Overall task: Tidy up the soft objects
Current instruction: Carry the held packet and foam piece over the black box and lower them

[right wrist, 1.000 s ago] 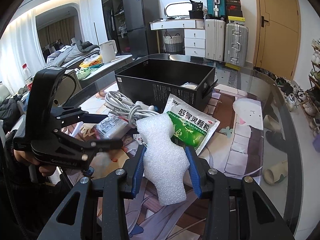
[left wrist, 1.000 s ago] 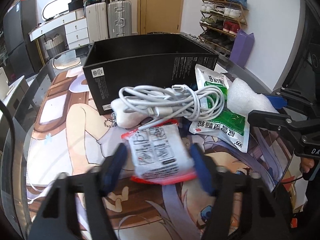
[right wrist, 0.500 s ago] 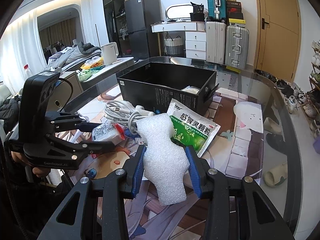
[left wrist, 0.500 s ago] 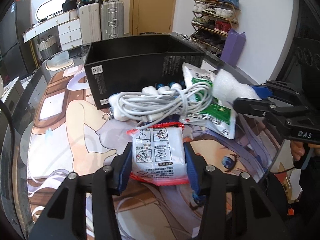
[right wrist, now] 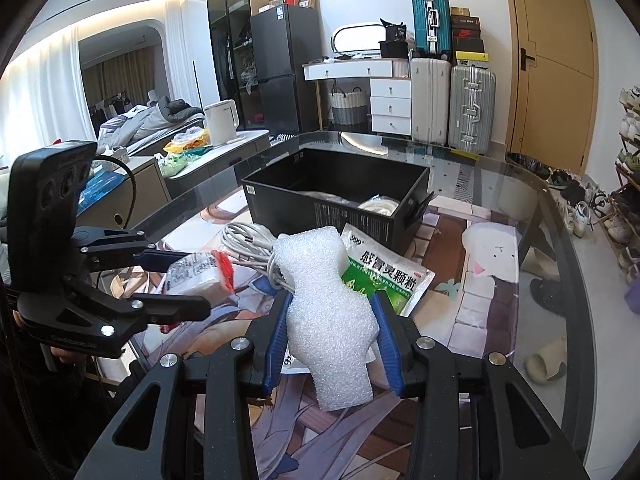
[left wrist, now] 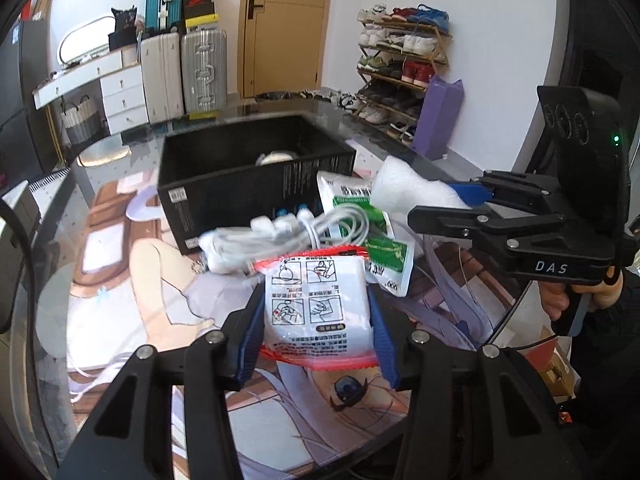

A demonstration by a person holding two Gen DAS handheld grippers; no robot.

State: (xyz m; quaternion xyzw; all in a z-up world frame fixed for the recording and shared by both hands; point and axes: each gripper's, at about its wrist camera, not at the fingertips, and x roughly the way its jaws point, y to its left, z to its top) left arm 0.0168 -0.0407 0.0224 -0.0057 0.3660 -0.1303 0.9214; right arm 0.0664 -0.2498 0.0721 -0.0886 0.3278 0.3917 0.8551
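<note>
My left gripper (left wrist: 316, 320) is shut on a white packet with red edges (left wrist: 318, 306), lifted off the table; that packet (right wrist: 200, 274) also shows in the right wrist view. My right gripper (right wrist: 332, 320) is shut on a white foam piece (right wrist: 328, 312), held above the table; the same foam piece (left wrist: 408, 194) appears in the left wrist view. Behind both stands a black open box (right wrist: 336, 196) with a pale item inside. A coiled white cable (left wrist: 288, 228) and a green-and-white medicine pouch (right wrist: 384, 276) lie in front of the box.
The glass table (right wrist: 532, 216) carries a printed mat (left wrist: 132, 280). A hand (left wrist: 560, 300) holds the right gripper's handle. Suitcases (right wrist: 452, 100), white drawers and a shoe rack (left wrist: 400, 64) stand beyond the table on the floor.
The left gripper closed on the red-edged packet and lifted it off the mat, clear of the cable. The right gripper keeps the foam piece in about the same place.
</note>
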